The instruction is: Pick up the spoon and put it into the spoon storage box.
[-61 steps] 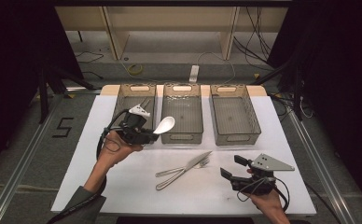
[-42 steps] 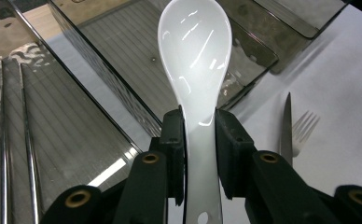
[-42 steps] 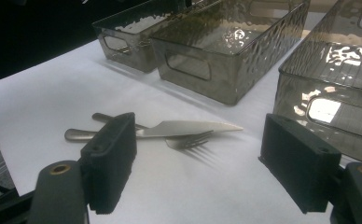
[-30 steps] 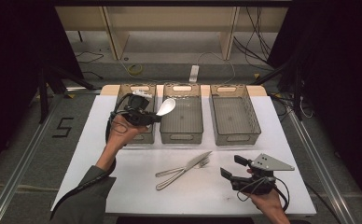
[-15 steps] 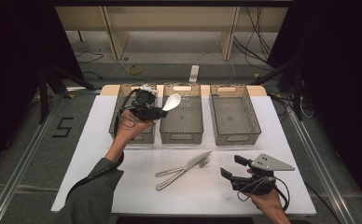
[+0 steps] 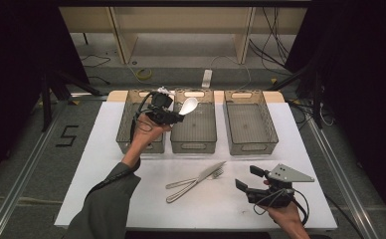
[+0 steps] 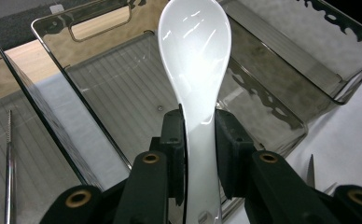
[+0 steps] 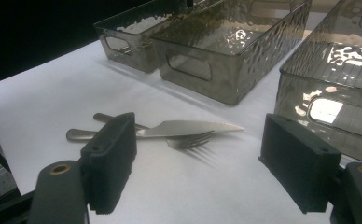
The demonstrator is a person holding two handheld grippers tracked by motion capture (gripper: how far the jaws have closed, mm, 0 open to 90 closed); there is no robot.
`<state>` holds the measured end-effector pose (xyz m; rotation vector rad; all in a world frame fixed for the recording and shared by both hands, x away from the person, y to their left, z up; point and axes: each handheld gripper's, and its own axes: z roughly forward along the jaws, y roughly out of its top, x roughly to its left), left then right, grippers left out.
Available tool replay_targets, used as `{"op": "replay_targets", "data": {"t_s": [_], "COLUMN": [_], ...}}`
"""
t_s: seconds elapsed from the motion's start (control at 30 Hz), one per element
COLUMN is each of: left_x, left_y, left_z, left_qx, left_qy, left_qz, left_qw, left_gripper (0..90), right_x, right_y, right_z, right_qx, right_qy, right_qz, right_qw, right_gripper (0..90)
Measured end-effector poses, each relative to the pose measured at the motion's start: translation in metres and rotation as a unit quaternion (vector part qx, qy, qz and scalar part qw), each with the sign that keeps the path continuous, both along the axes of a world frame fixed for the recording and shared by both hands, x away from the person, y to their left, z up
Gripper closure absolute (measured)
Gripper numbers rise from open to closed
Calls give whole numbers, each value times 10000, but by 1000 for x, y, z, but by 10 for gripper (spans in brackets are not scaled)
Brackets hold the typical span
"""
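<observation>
Over the middle bin point(image 6: 193, 130) my left tongs point(image 6: 177, 115) pinch a white spoon point(image 6: 189, 105) by its handle, bowl pointing away, held in the air above the bin's near-left part. To do this well, I'd carry the spoon further over the bin's floor, lower it until the bowl sits close to the ribbed bottom, keep it level, and only then ease the grip so it doesn't bounce or catch the wall shared with the left bin point(image 6: 126, 124). My right tongs point(image 6: 248, 178) rest wide apart and hold nothing, low on the tabletop point(image 6: 91, 164) near the knife point(image 6: 207, 175) and fork point(image 6: 216, 173). The floor beside the tabletop bears a black "5" point(image 6: 67, 136); I read no other writing.
</observation>
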<state>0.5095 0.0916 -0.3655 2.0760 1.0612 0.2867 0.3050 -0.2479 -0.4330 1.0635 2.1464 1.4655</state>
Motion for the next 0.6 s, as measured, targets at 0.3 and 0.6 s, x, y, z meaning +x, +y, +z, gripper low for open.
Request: {"op": "replay_targets", "data": {"t_s": [0.3, 0.6], "left_x": [9, 16], "left_y": [-8, -13], "left_z": [-8, -11], "left_qx": [-16, -116], "left_qy": [97, 135], "left_qz": [44, 105], "left_qw": [9999, 9998], "left_gripper": [742, 742], "right_x": [0, 0], "right_y": [0, 0], "right_z": [0, 0], "right_qx": [7, 4], "right_qy": [10, 11], "right_qz": [7, 15], "right_qw": [10000, 10000], "right_gripper": [276, 276]}}
